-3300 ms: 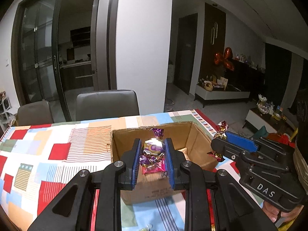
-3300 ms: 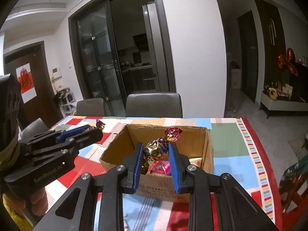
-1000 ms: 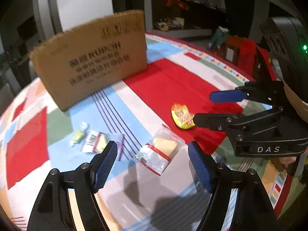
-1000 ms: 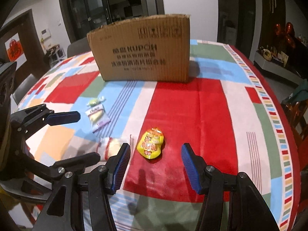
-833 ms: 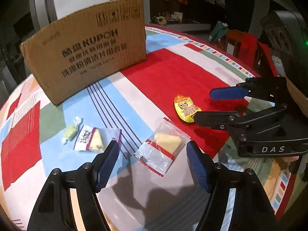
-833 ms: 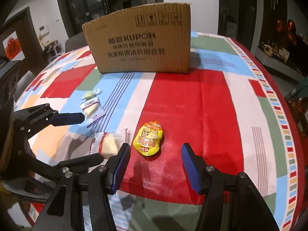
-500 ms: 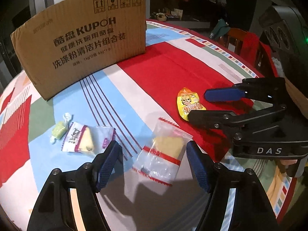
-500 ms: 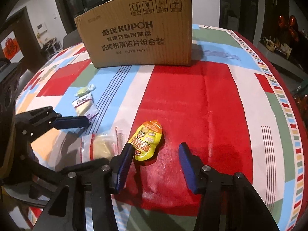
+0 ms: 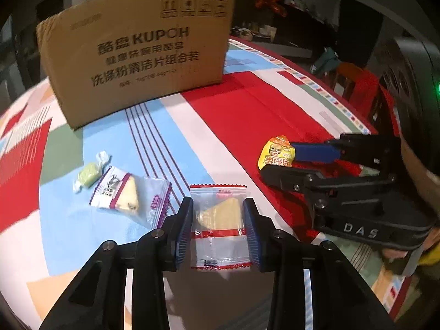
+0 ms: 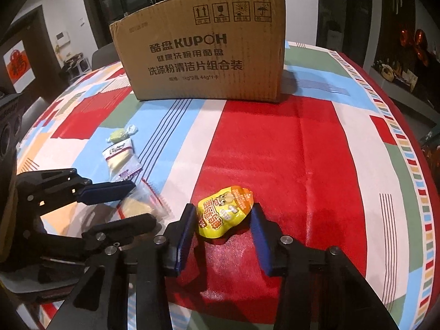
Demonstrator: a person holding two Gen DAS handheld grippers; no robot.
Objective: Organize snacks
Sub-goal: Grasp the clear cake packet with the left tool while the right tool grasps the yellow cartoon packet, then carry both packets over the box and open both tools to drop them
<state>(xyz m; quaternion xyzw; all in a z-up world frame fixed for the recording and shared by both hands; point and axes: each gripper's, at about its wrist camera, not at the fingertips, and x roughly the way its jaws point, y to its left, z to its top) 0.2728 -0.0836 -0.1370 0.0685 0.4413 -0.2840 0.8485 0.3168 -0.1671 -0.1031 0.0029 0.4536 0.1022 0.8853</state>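
Now I'm closing the left gripper (image 9: 218,227) fingers on the clear packet (image 9: 220,221), lengthwise near-to-far on the table (image 10: 275,143); right gripper (image 10: 224,221) fingers are pinching the yellow pouch (image 10: 224,211), pointing far-right.

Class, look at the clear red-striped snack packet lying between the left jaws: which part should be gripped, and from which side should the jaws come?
Grip the clear packet across its two long side edges, level with the pale yellow snack inside, coming down from above and the near end. It lies flat on the tablecloth with its crimped ends pointing away and toward the camera, so the sides are the narrow span. The left gripper, jaws just closing, already brackets it there.
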